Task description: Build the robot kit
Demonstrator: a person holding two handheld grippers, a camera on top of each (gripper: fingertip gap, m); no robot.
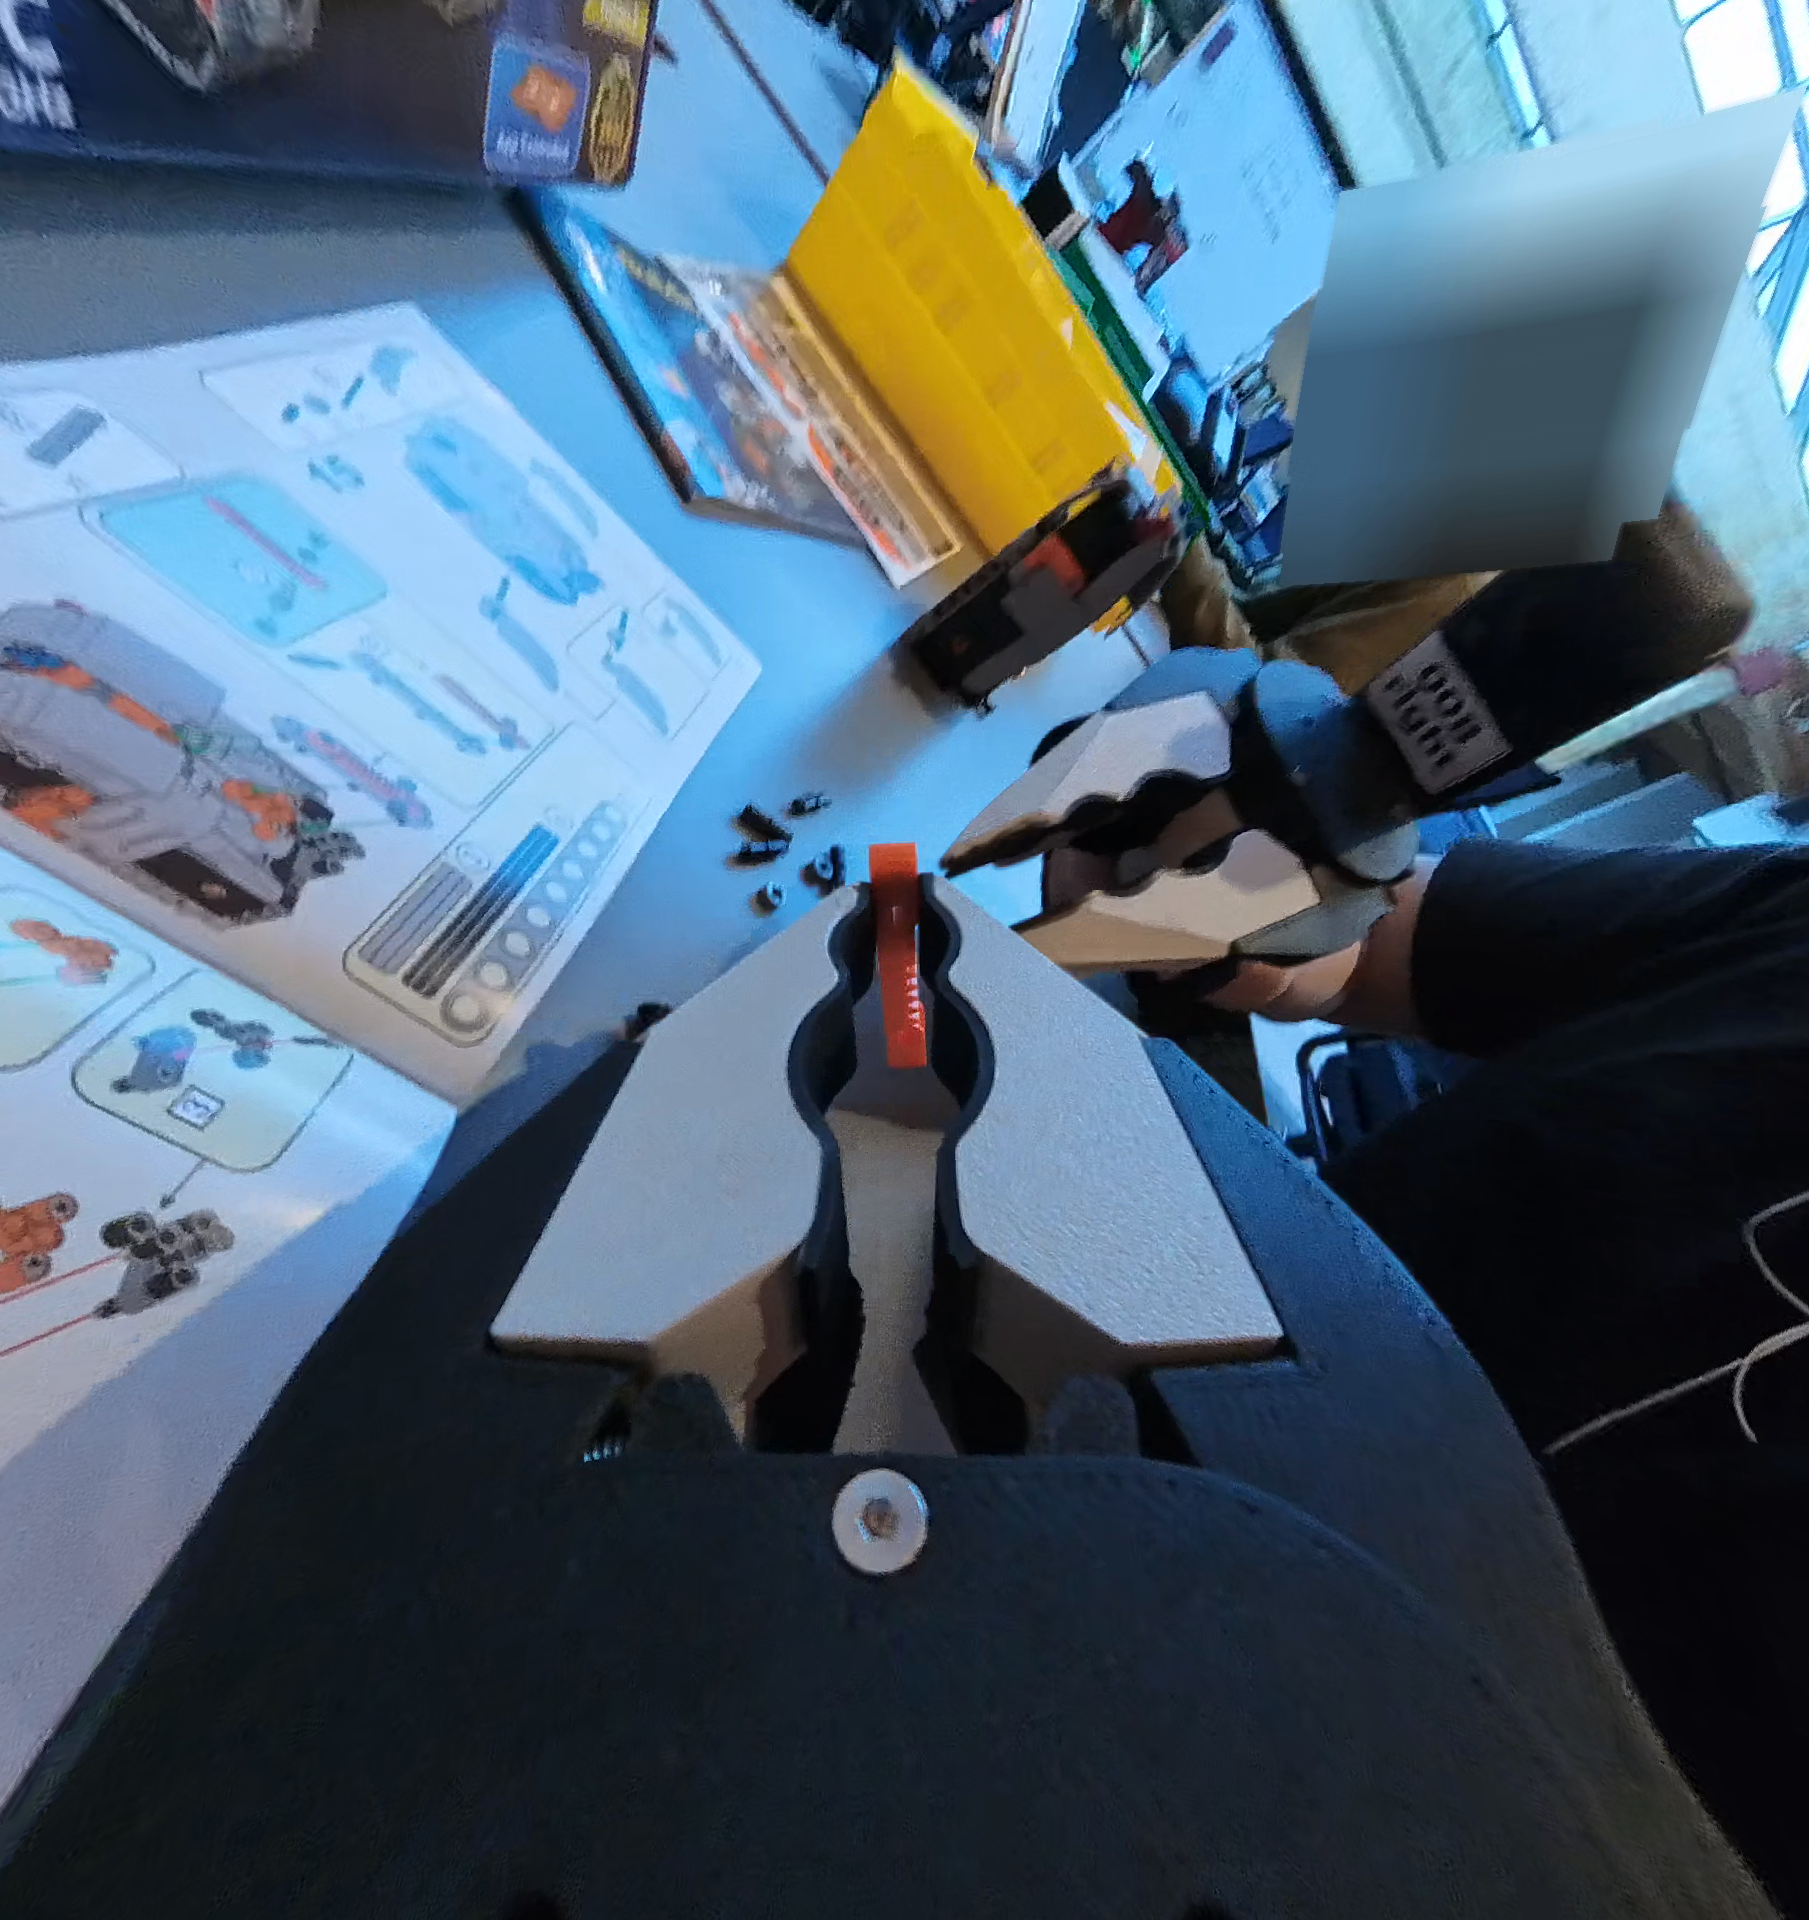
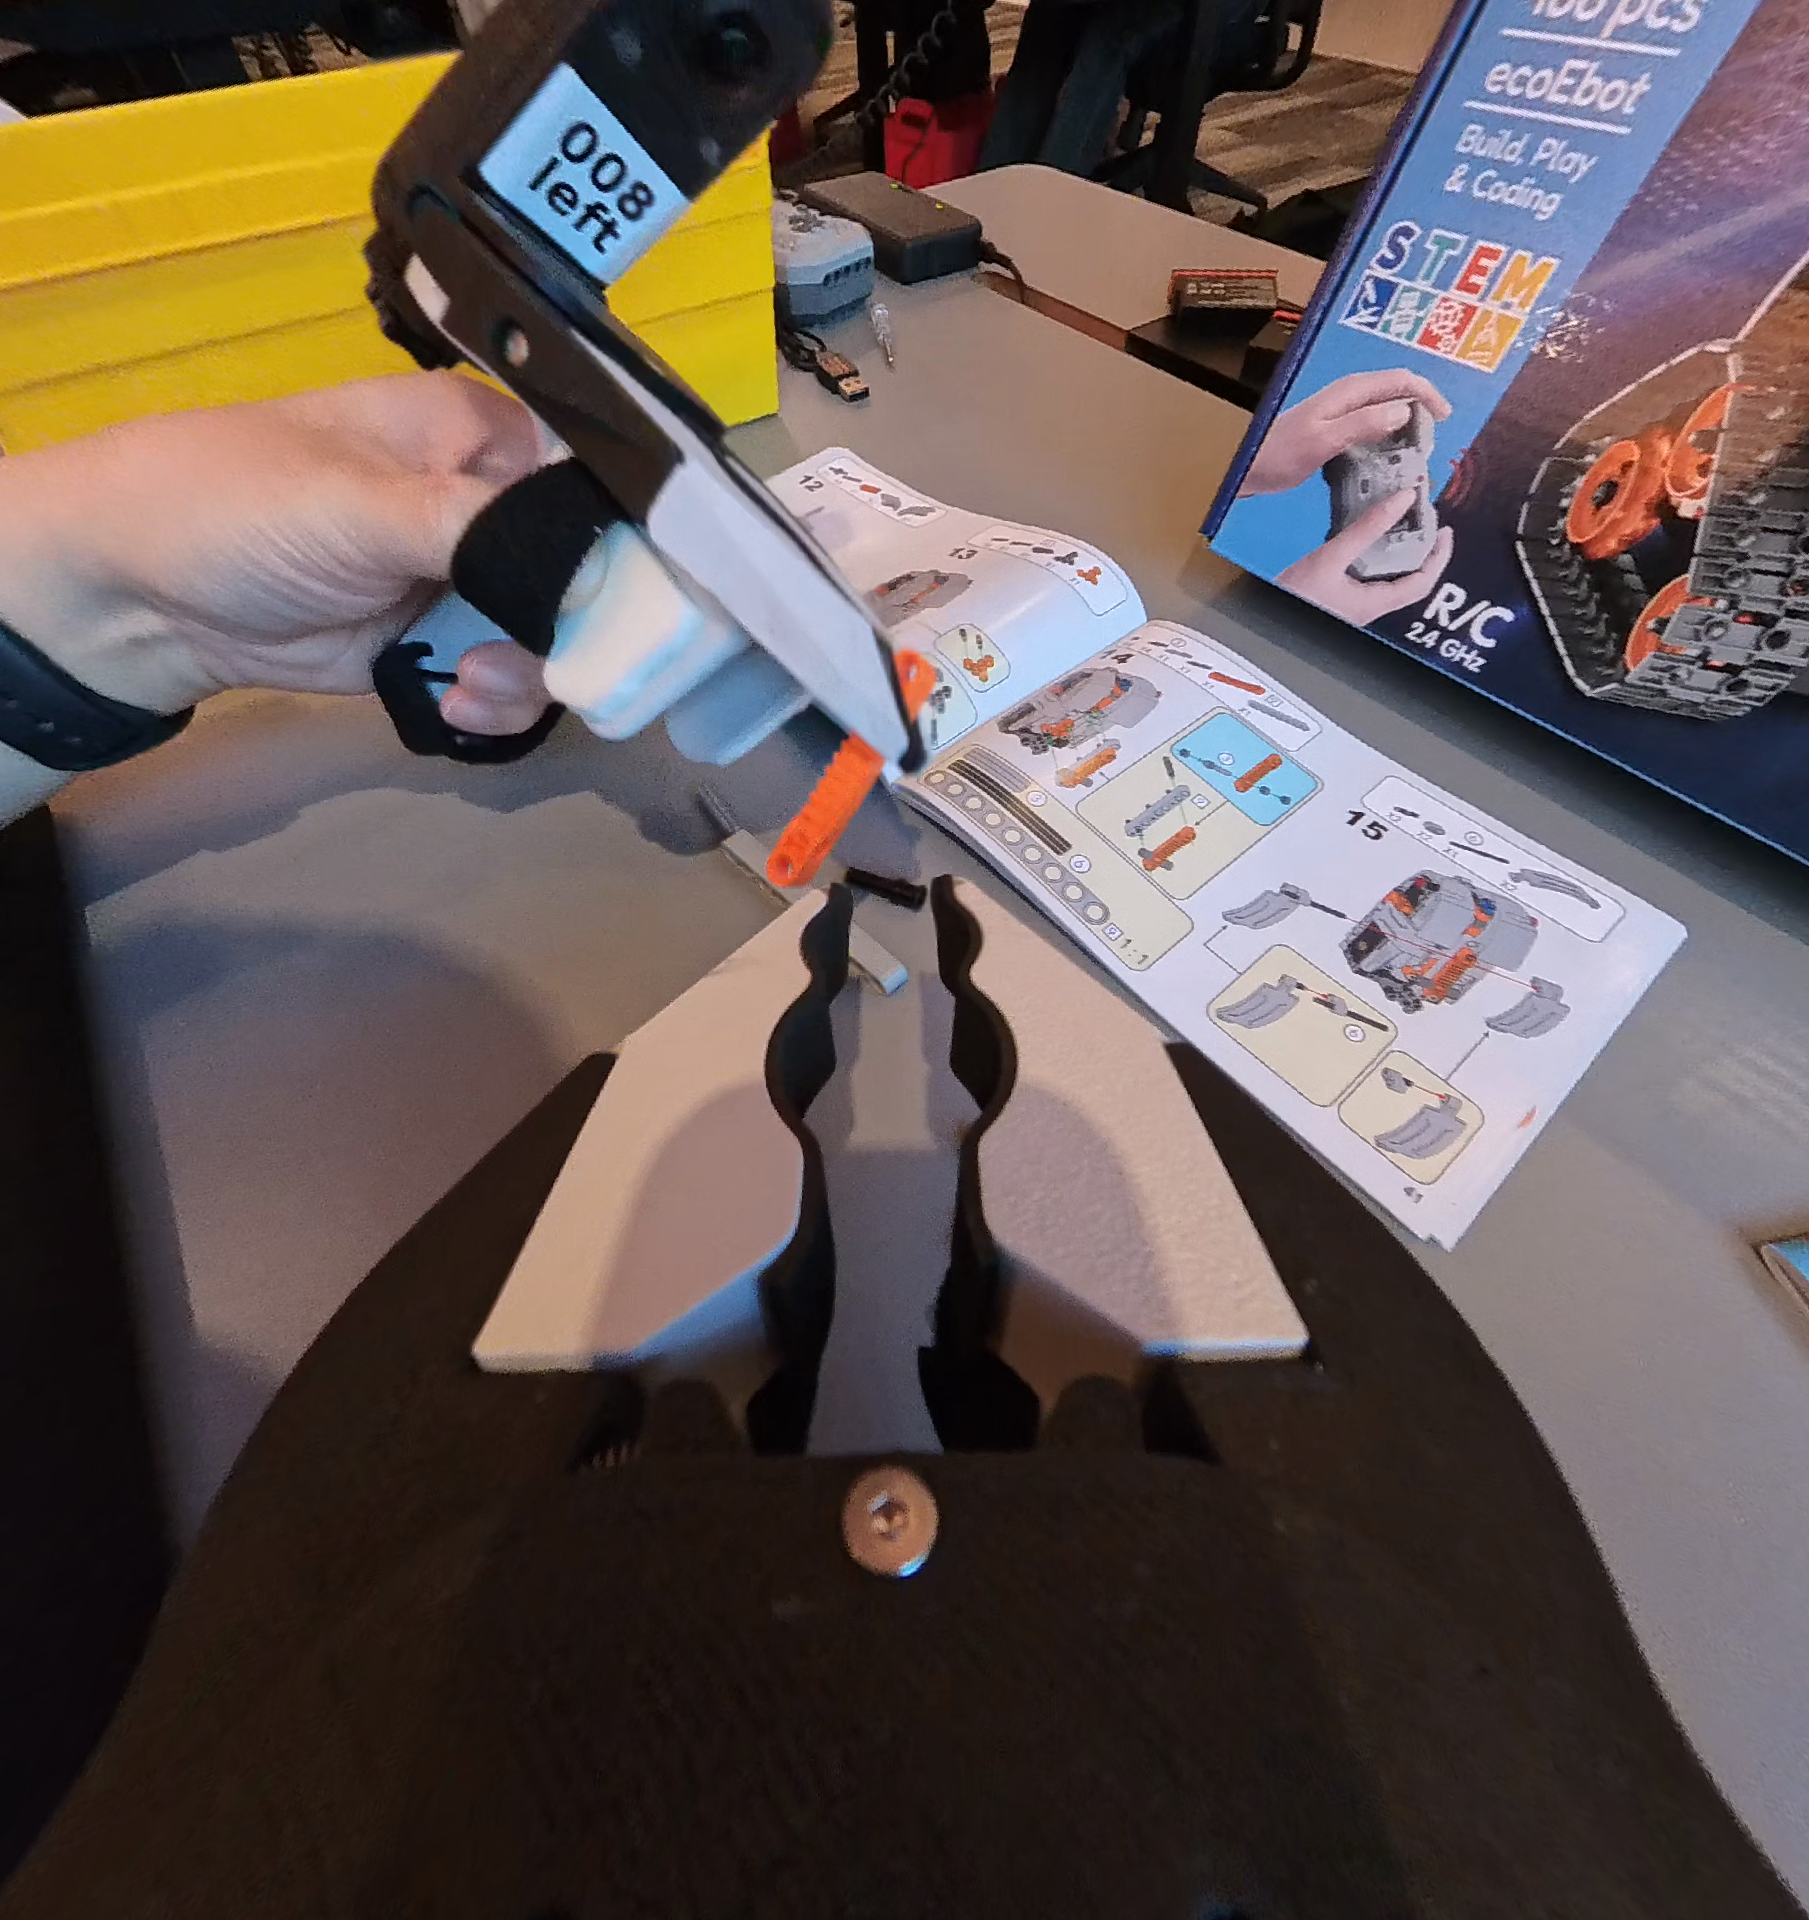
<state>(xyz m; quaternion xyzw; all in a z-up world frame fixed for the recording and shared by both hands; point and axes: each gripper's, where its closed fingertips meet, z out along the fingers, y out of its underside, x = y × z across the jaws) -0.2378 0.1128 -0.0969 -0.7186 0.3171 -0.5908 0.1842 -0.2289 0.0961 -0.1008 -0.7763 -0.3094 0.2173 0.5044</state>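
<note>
Currently the left gripper [image 1: 895, 883] has its jaws closed on an orange toothed beam [image 1: 898, 956], a slim plastic building piece pinched near one end so that most of its length sticks out past the tips; in the right wrist view the same beam [image 2: 843, 784] hangs out of the gripper at about 7 o'clock, above the grey table [image 2: 360, 987]. Judged by look, the beam is light, rigid and smooth-sided, so it could twist in a tip-only pinch; a hold across its flat faces nearer the middle would seem steadier. Right gripper [image 2: 884, 899] has its jaws slightly apart with nothing between them, tips just below the beam's free end and near a small black pin [image 2: 884, 888] lying on the table; whether the tips touch the pin cannot be told. Left gripper is pitched down toward 5 o'clock in the right wrist view, held by a bare hand [image 2: 256, 561] with a dark wrist strap. Right gripper comes in from 3 o'clock in the left wrist view, nearly level. More small black pins [image 1: 780, 842] lie at 11 o'clock of the left tips. Open instruction booklet [image 2: 1295, 914] at 2 o'clock, yellow bin [image 2: 204, 270] at 10 o'clock, kit box [image 2: 1565, 416] at 1 o'clock
</note>
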